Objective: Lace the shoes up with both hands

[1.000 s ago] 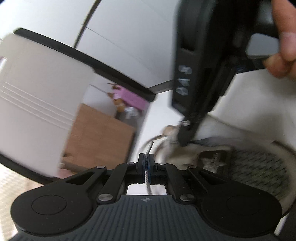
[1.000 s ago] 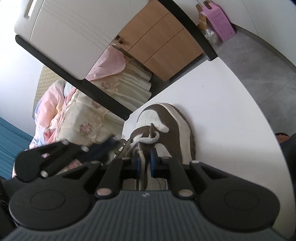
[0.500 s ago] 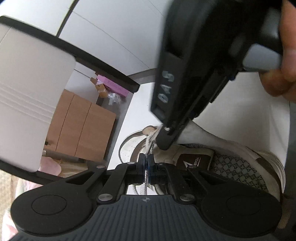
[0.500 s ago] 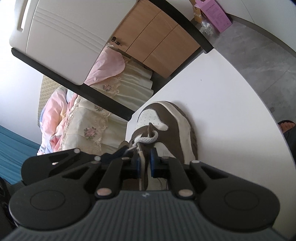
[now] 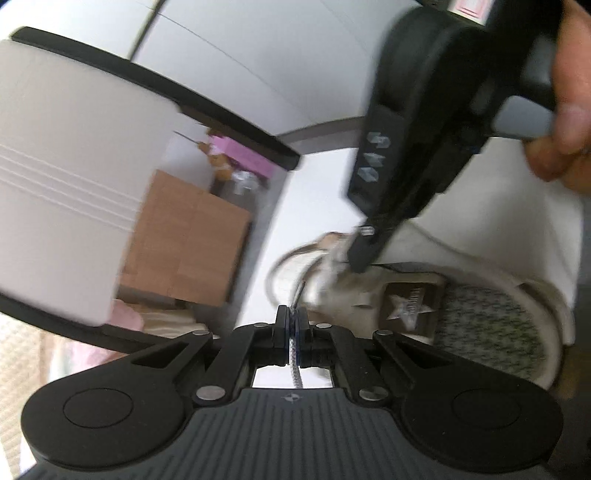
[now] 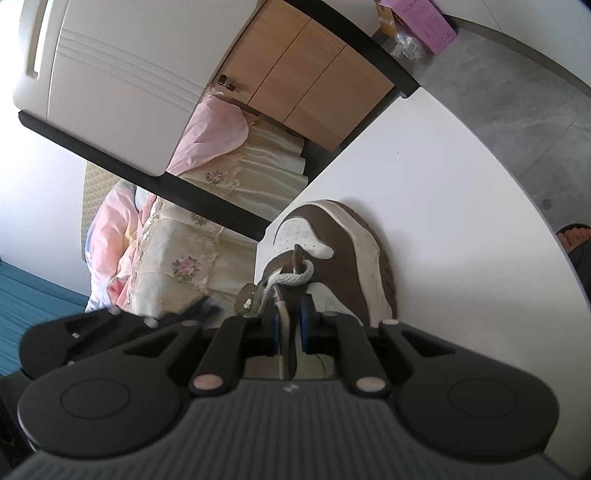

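Observation:
A brown and white shoe (image 6: 354, 258) lies on the white table (image 6: 443, 192), toe pointing away. Its white braided lace (image 6: 295, 277) runs through the front eyelets. My right gripper (image 6: 290, 326) is shut on the shoe's eyelet flap, a cream and brown strip held between the blue pads (image 6: 306, 325). In the left wrist view the shoe (image 5: 491, 325) is at lower right. There my left gripper (image 5: 293, 330) is shut on a grey-white strand of the lace (image 5: 294, 373). The right gripper (image 5: 360, 254) reaches down onto the lacing area, held by a hand (image 5: 569, 110).
The table's left edge drops off close to the shoe. Beyond it are a bed with pink and cream bedding (image 6: 177, 236), a white and black cabinet (image 6: 110, 74), a wooden cupboard (image 6: 310, 81) and a pink box (image 6: 424, 18). Grey floor (image 6: 517, 96) lies past the table's far edge.
The left gripper has swung with the lace still pinched, and its view is blurred. In the right wrist view it has dropped lower to the left. The right gripper keeps its hold.

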